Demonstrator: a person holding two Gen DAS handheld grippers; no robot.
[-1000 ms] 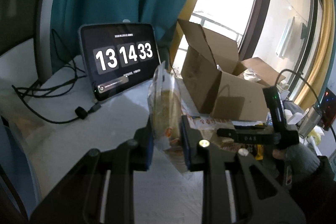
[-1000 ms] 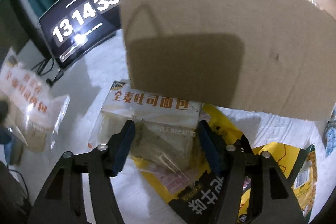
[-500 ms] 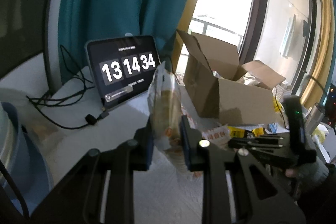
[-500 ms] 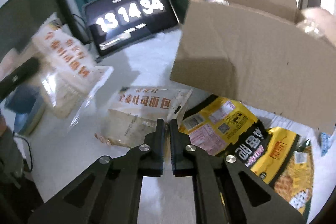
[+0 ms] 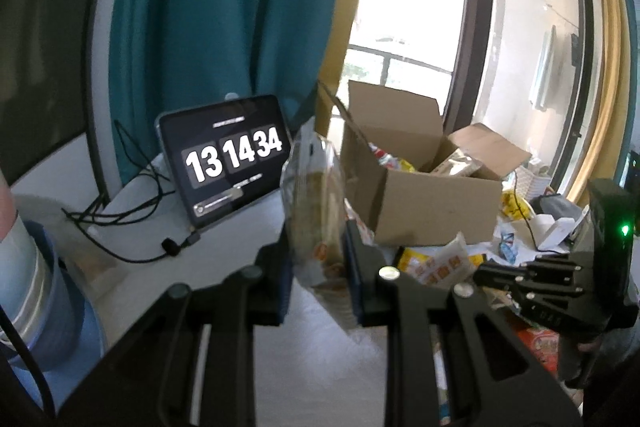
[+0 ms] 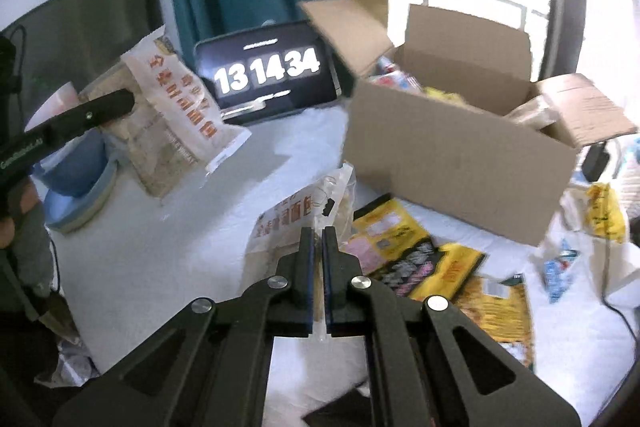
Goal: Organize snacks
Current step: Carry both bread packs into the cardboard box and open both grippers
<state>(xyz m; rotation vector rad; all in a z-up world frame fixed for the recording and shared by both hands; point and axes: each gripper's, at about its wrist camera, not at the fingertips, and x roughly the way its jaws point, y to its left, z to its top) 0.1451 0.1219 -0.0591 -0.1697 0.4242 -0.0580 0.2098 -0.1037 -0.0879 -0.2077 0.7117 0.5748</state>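
The right gripper (image 6: pixel 316 239) had just been closed on the edge of a clear-plastic toast packet (image 6: pixel 304 215), now lifted off the white table (image 6: pixel 168 259); a matching packet (image 5: pixel 314 211) was held clamped in the left gripper (image 5: pixel 316 259), both apparently bound for the brown cardboard box (image 6: pixel 460 155).

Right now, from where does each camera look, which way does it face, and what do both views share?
Left wrist: sits on the left gripper, looks along its fingers, shut on a bread bag, toward the tablet and box; the right gripper shows.
Right wrist: sits on the right gripper, shut on a second bread bag, looks down over the table; the left gripper shows.
Shared: tablet, box, both bags, both grippers.
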